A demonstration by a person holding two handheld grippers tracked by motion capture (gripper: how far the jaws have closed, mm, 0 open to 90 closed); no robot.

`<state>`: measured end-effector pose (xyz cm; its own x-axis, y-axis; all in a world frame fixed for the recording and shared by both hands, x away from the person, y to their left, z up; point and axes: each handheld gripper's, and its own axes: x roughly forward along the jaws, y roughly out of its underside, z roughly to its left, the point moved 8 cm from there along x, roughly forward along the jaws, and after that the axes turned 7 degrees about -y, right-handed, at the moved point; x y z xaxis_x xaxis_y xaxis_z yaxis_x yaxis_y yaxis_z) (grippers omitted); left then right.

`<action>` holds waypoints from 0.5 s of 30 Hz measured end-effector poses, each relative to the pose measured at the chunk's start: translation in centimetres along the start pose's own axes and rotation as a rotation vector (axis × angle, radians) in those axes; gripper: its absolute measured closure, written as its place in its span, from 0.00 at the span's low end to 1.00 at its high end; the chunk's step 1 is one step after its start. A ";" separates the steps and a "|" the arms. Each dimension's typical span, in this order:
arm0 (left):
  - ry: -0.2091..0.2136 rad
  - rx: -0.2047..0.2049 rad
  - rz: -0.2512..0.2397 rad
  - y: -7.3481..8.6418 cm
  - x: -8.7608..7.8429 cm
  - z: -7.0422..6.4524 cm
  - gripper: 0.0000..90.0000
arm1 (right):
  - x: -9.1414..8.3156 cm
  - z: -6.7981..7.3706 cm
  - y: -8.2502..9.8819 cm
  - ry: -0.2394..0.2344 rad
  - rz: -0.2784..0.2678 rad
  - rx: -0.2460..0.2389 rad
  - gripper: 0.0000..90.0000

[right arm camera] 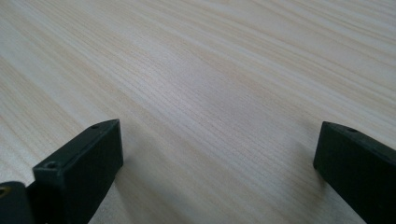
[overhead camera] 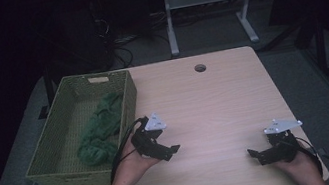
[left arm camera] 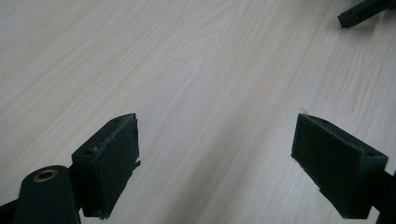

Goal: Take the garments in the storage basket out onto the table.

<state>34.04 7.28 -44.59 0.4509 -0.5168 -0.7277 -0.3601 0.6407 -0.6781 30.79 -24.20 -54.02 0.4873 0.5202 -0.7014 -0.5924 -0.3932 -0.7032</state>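
**Green cloth in the basket, closest to the left gripper**

A pale wooden table [overhead camera: 214, 99] seen from above. At its left edge sits a woven olive basket [overhead camera: 59, 140], its long axis running away from the person. Inside lies a crumpled green cloth [overhead camera: 100, 128], stretched along that same axis against the basket's right wall.

The left gripper [overhead camera: 174, 150] is held just beside the basket's near right corner, its jaws pointing right, away from the cloth. The cloth lies to its left and slightly beyond it, over the basket wall. In the left gripper view the jaws stand wide apart over bare wood, with nothing between them.

The right gripper [overhead camera: 254, 153] hovers low near the table's front right, well apart from the basket, its jaws pointing left toward the other gripper. Its own view shows the jaws spread wide over empty tabletop.

The left hand [overhead camera: 129, 169] is clearly nearer the cloth. Reaching it would likely call for turning that gripper leftward and lifting over the basket's wall.
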 end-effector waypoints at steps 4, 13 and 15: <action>0.000 0.001 -0.006 -0.7 -0.7 0.7 0.16 | 0.0 0.0 0.0 0.000 0.000 0.000 0.01; 0.009 -0.011 -0.022 -1.6 -1.5 1.9 0.16 | 0.0 0.0 0.0 0.000 0.000 -0.001 0.01; 0.004 -0.013 -0.021 -1.6 -1.7 2.3 0.16 | 0.0 0.0 0.0 0.000 0.000 -0.001 0.01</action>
<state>35.73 8.45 -42.05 0.4558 -0.5324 -0.7133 -0.3607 0.6222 -0.6948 30.80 -24.21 -54.02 0.4873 0.5201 -0.7015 -0.5918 -0.3940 -0.7032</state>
